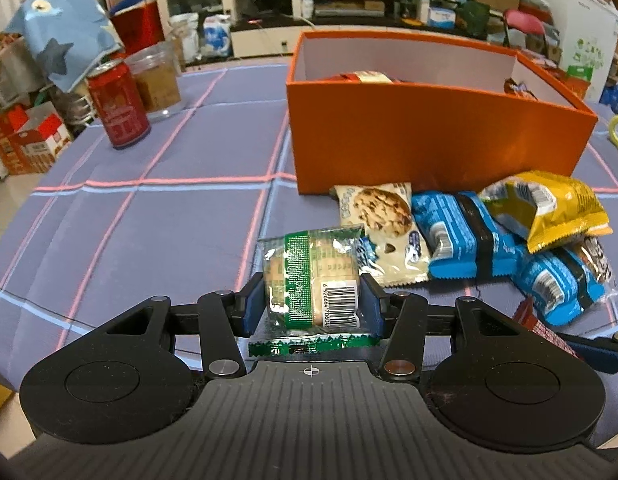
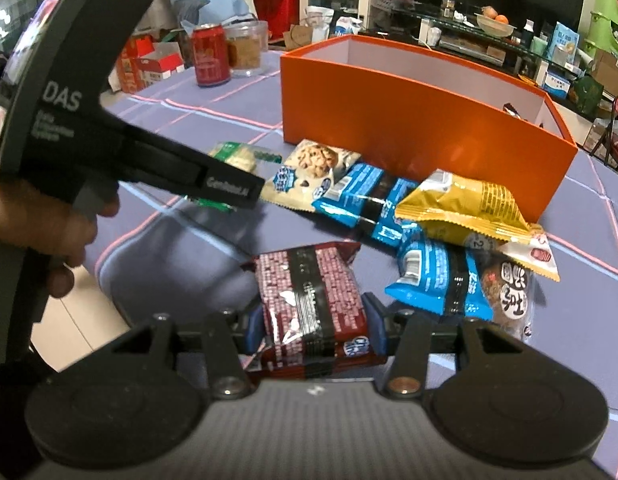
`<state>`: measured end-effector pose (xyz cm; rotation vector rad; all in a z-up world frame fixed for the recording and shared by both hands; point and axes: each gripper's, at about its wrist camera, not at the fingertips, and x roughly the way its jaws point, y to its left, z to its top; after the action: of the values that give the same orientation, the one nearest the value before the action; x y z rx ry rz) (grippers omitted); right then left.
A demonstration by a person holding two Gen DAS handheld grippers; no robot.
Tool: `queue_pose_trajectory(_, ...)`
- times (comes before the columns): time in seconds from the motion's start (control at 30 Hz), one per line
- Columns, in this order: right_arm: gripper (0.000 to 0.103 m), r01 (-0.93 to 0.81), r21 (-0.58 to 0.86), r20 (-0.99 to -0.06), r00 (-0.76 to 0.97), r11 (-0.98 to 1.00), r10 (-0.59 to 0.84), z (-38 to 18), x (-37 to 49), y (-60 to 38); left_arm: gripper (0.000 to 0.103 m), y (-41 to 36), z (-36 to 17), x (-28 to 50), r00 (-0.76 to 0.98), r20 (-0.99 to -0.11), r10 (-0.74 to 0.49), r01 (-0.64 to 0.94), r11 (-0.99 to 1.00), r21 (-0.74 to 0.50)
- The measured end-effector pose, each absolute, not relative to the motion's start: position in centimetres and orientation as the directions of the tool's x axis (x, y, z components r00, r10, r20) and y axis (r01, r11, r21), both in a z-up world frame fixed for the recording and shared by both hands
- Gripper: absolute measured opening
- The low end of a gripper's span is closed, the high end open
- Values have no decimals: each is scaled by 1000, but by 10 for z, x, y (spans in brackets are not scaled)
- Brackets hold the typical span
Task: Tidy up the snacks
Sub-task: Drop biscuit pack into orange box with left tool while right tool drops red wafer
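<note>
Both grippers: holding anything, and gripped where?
Left gripper pinches the green cracker packet across its sides. Right gripper pinches the dark red packet likewise.

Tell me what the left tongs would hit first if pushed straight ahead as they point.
Probably the cookie packet, lying just beyond the green packet held in the left tongs; depth is uncertain.

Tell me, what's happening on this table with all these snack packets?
A person is sorting snacks with a handheld gripper in each hand. The left gripper has its jaws closed on a green-banded cracker packet. The right gripper has its jaws closed on a dark red snack packet. More packets, among them a yellow packet, lie in a loose pile in front of an open orange box, which already has a few snacks inside. A red can stands off to the side.
</note>
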<state>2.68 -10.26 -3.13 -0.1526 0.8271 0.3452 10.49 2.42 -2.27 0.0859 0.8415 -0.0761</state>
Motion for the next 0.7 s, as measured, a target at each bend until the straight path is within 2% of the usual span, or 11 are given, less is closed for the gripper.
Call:
queue_pose_trajectory(0.3,51,-363,4,-712,653,932,258,-23,25,-103,23,44,-8,107,700,-714,-27,42,999,4)
queue_pose_trajectory(0.53,51,-361,-9,-671,694,933,262,-9,23,-105,23,38,2,103,710,-701,-62,65,998,-22)
queue_pose_trajectory(0.7,51,-277,-3,-586,779,961,223,33,45,-133,23,22,45,122,786,-611,-100,123,992,-5)
